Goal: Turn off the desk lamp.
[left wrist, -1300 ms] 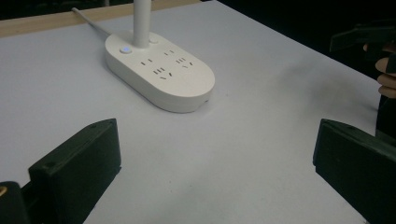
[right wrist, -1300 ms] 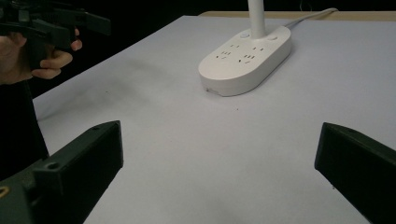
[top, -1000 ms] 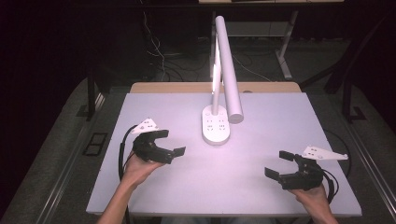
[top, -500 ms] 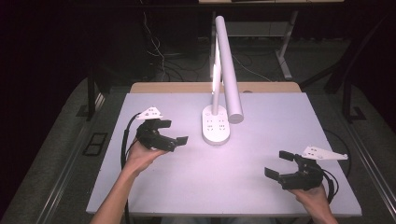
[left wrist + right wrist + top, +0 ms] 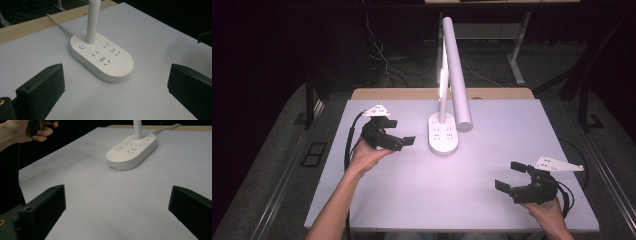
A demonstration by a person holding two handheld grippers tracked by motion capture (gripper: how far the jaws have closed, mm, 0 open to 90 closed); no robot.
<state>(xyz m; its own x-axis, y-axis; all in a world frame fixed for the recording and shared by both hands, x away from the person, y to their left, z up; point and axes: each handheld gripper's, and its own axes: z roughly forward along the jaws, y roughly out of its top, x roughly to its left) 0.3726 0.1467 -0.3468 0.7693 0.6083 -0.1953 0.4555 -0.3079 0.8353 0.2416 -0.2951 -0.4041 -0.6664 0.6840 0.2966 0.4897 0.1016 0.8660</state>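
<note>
Ahead of my left gripper [image 5: 399, 141] stands the desk lamp [image 5: 454, 75], white all over: a long tube head slanting over a thin upright stem, rising from an oval base [image 5: 101, 58] that carries several socket slots and a small round button with a pale blue ring. Its white cord [image 5: 58, 23] runs off the back of the base toward the wooden strip at the table's far edge. Nothing lies on the white table [image 5: 412, 200] between my jaws and the base. My left jaws are spread wide and empty, with the base near and centred between them. My right gripper [image 5: 512, 177] hovers well apart at the near right, jaws likewise spread, grasping nothing.
</note>
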